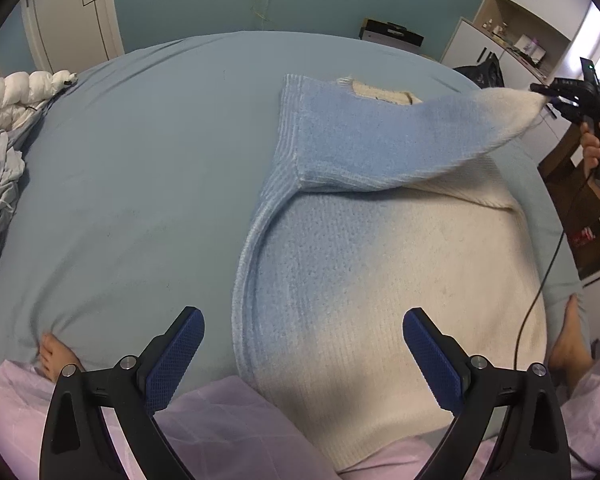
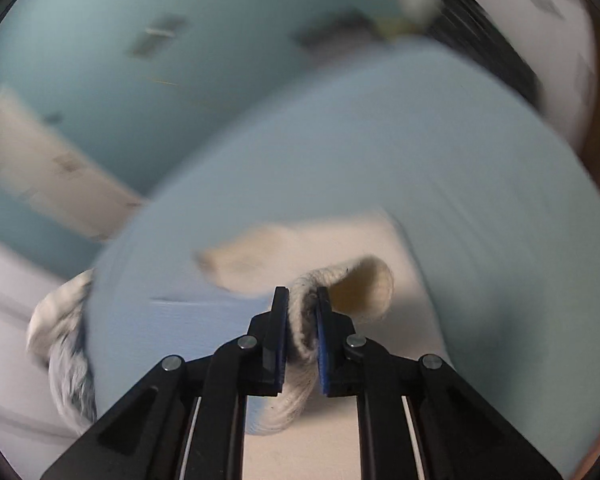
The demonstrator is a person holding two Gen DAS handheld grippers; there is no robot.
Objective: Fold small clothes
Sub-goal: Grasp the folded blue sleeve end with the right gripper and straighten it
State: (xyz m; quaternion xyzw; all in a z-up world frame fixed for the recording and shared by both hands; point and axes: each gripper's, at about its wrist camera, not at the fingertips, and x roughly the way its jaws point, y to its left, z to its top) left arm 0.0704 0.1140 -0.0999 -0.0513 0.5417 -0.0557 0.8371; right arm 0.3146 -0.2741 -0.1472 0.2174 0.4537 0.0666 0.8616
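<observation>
A knitted sweater (image 1: pixel 380 256), pale blue fading to cream, lies spread on the bed, its left side folded inward. One sleeve (image 1: pixel 452 132) is lifted and stretched toward the right. My right gripper (image 1: pixel 556 100) pinches its cream cuff there. In the blurred right wrist view that cuff (image 2: pixel 364 284) sits clamped between the blue pads, with my right gripper (image 2: pixel 302 292) shut on it. My left gripper (image 1: pixel 302 322) hovers open over the sweater's lower part, nothing between its fingers (image 1: pixel 180 356).
The bed has a light blue sheet (image 1: pixel 140 168). A white puffy jacket (image 1: pixel 16 96) and grey clothes (image 1: pixel 0 208) lie at its left edge. The person's feet (image 1: pixel 54 356) and pink trousers (image 1: pixel 220 420) are near me. White cabinets (image 1: pixel 520 20) stand at the right.
</observation>
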